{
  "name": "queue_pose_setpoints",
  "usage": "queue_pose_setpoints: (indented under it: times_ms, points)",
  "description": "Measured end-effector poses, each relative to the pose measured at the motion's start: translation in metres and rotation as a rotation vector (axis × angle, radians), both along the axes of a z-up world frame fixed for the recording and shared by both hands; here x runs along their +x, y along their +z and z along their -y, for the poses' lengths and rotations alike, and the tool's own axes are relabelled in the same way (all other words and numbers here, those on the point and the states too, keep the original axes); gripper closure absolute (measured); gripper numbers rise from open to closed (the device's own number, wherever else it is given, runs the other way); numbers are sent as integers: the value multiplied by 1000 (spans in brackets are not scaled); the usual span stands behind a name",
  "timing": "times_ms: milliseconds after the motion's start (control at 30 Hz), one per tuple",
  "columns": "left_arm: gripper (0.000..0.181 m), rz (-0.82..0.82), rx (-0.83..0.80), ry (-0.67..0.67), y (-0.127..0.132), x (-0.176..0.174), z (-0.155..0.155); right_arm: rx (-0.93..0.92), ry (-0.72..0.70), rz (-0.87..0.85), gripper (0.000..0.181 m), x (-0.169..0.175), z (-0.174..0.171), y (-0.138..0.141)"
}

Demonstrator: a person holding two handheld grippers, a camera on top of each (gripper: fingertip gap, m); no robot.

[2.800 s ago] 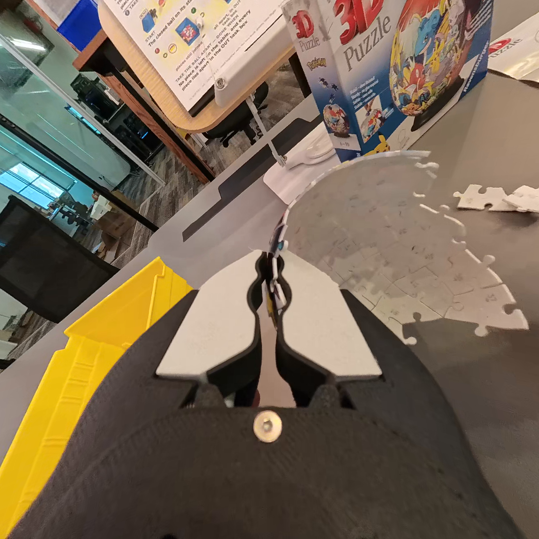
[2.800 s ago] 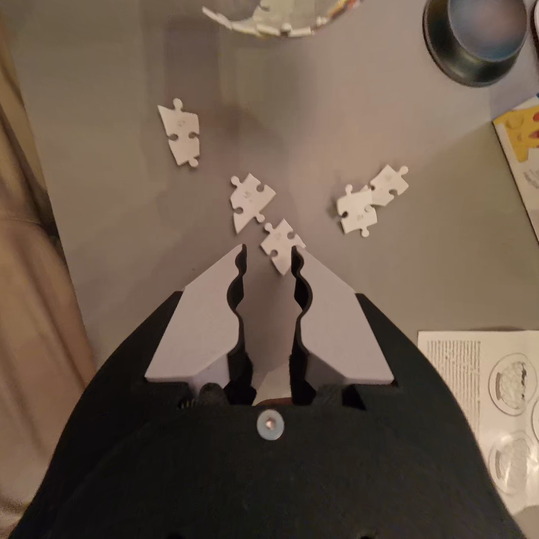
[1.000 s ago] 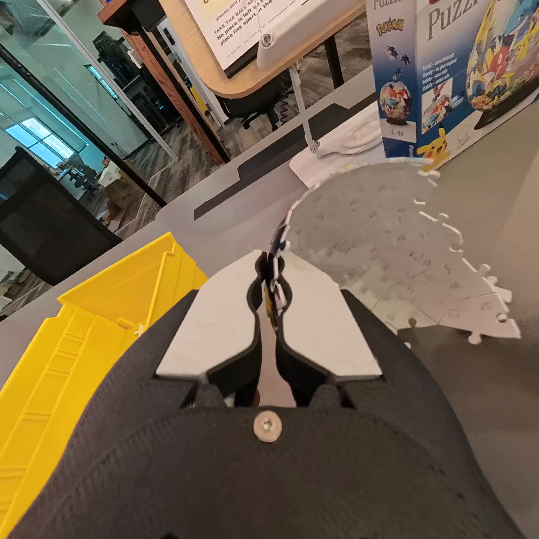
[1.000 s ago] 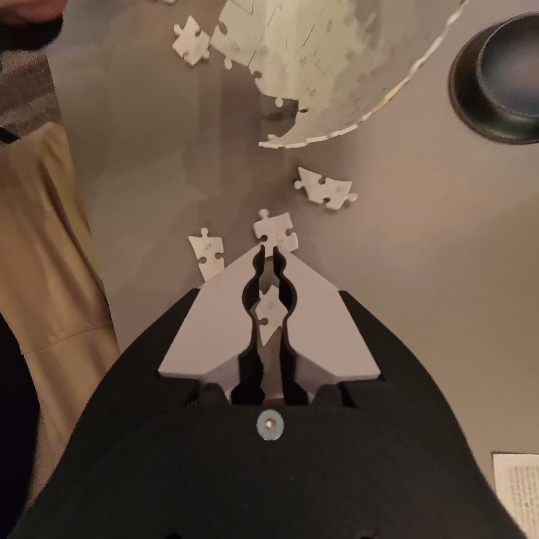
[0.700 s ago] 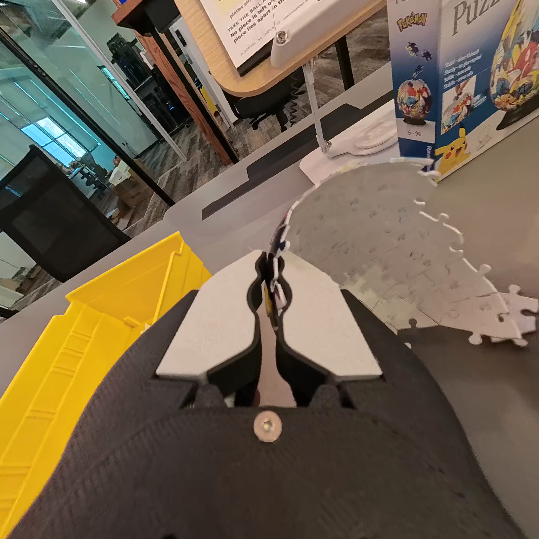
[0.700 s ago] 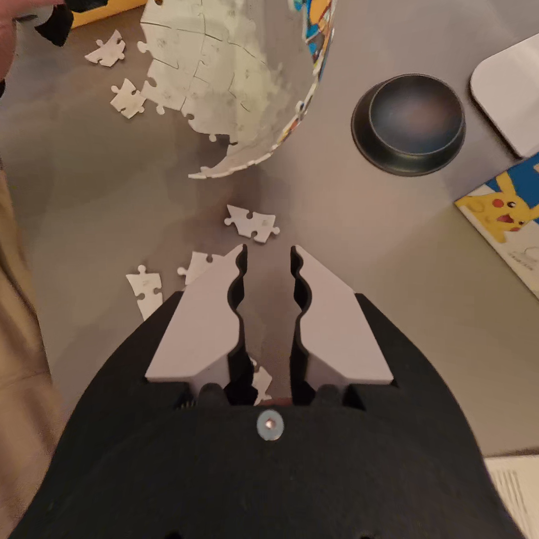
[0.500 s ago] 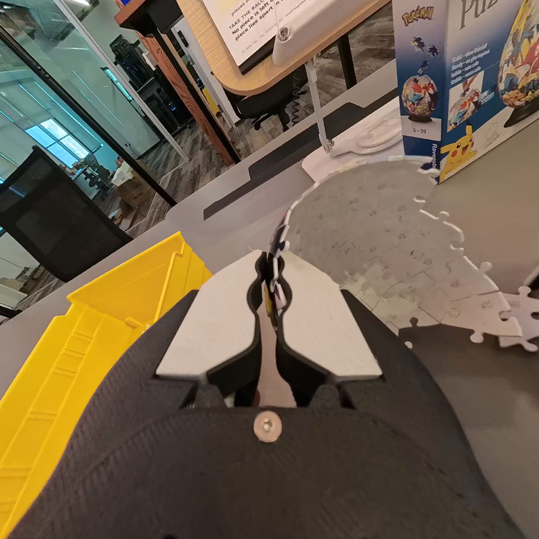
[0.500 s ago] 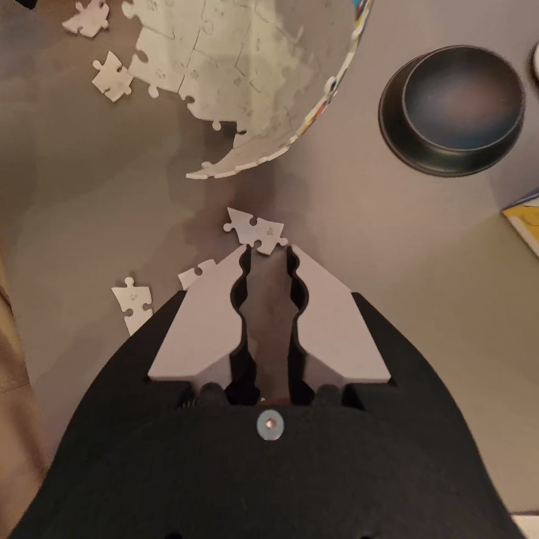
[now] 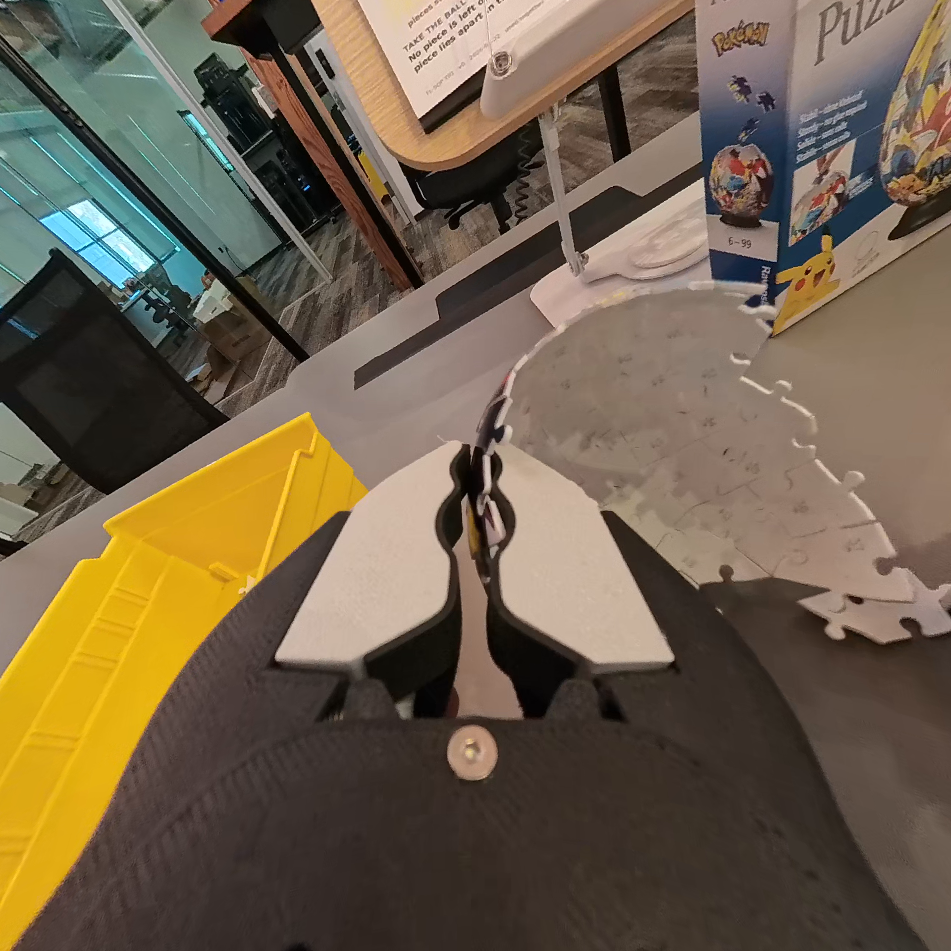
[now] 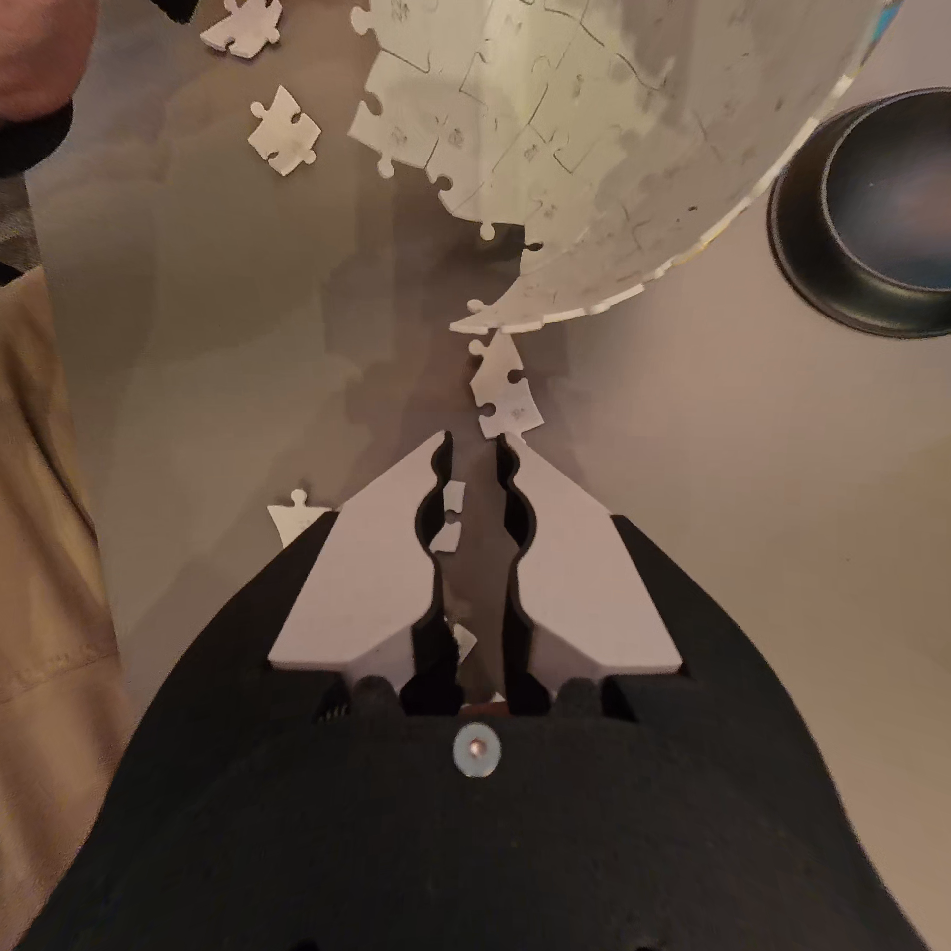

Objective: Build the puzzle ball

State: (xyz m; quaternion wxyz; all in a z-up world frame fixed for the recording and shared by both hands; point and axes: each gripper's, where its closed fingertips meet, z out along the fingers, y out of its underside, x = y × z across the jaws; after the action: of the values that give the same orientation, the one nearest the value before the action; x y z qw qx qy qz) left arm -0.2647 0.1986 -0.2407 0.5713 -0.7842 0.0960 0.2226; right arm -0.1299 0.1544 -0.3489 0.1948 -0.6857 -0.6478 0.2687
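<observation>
A: Where is the puzzle ball now?

B: The half-built shell [image 9: 684, 437] is in the left gripper [image 9: 476, 458]. Its fingers are pressed together on the rim of the shell, so the white inner side faces up and the jagged open edge hangs over the grey table [image 10: 694, 514].

A: And the right gripper [image 10: 473, 442]?

B: Its jaws stand a little apart and hold nothing. They hover above a loose piece [image 10: 502, 388] that lies just below the lowest tip of the shell. Other loose pieces [image 10: 283, 131] lie scattered farther away, and the black stand [image 10: 875, 216] waits at the right.

A: What can go wrong?

B: I think three things. The piece lies flat, so the fingers may slide over it or push it under the shell. If the right gripper bumps the shell, the thin lower strip may break apart. Also the left grip is only on the rim; the shell may turn in it under pressure.
</observation>
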Motion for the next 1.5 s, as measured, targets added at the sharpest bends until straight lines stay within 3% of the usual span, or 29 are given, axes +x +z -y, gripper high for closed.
queue_pose_setpoints:
  times_ms: [333, 900, 1133, 1500]
  points:
    - [177, -25, 24, -28, 4, 7, -10, -2, 23, -35, 167, -4, -2, 0]
    - [177, -54, 26, -145, 7, 50, -24, -13, 21, -62, 164, 43, -21, 34]
    - [177, -76, 36, -220, 11, 54, -23, -11, 146, 2, 164, 52, 2, 28]
    - [177, -152, 52, -337, 9, 64, -28, -16, 139, -6, 163, 50, 1, 25]
